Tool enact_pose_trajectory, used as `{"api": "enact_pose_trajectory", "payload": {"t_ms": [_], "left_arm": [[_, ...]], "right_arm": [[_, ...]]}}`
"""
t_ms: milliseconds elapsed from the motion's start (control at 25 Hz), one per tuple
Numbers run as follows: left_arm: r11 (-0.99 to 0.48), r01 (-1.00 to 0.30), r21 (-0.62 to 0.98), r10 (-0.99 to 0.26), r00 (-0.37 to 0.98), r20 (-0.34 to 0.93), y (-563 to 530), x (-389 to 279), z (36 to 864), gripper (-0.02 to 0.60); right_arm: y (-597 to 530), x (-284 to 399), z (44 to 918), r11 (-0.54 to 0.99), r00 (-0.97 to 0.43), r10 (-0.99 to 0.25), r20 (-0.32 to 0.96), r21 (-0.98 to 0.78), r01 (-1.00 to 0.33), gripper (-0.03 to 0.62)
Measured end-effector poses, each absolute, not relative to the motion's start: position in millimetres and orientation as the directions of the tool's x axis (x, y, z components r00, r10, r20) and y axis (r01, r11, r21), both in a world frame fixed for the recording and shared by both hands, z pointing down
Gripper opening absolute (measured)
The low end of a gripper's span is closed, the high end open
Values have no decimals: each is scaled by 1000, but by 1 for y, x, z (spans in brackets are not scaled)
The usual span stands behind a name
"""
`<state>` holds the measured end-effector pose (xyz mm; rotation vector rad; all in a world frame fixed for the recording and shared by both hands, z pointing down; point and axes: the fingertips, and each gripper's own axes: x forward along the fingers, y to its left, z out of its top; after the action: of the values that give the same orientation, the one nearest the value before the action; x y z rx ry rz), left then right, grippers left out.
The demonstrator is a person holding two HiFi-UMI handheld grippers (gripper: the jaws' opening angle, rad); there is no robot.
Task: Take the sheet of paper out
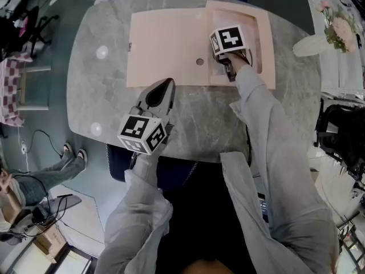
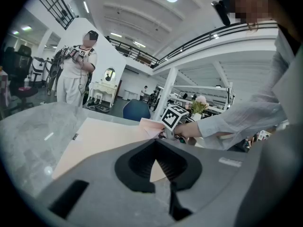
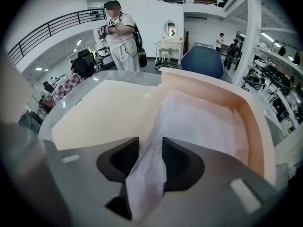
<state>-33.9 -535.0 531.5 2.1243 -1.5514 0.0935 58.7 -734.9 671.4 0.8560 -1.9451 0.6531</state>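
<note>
Head view: one peach box tray [image 1: 268,44] on grey marble table [image 1: 199,124], its one lid [image 1: 165,44] lying flat at tray's left, touching it. Right gripper [image 1: 228,73] points down into tray; jaws partly closed, pinching raised fold of one white sheet of paper [image 3: 199,122]. Rest of sheet lines tray floor, ringed by tray walls. Left gripper [image 1: 165,84] at lid's near edge, jaws together, empty. One flower vase [image 1: 311,44] at table's right edge; one blue chair [image 3: 203,60] beyond table.

The grey left gripper [image 1: 170,82] lies nearly level, jaws together. The grey right gripper [image 1: 229,73] points steeply down, pinching a thin white paper sheet [image 3: 194,122].
</note>
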Motion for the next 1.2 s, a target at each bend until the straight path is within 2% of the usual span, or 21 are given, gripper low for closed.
{"api": "enact_pose_trajectory", "payload": {"t_ms": [40, 120, 240, 800, 1200], "left_arm": [[-221, -908, 354, -874, 346, 342, -535, -35, 532, -2], [-220, -909, 355, -874, 345, 342, -535, -36, 532, -2], [-219, -909, 355, -874, 345, 343, -534, -35, 532, -2], [-226, -912, 343, -878, 343, 333, -522, -33, 518, -2], [-240, -911, 336, -879, 351, 324, -506, -32, 503, -2]], "right_arm": [[-735, 59, 671, 620, -368, -308, 877, -108, -777, 150], [-735, 60, 672, 609, -365, -309, 878, -112, -785, 43], [-735, 62, 671, 596, -366, -308, 878, -122, -794, 26], [-716, 53, 646, 703, -405, -324, 855, -69, -708, 17], [-704, 58, 608, 705, -449, -373, 812, -67, -706, 17]]}}
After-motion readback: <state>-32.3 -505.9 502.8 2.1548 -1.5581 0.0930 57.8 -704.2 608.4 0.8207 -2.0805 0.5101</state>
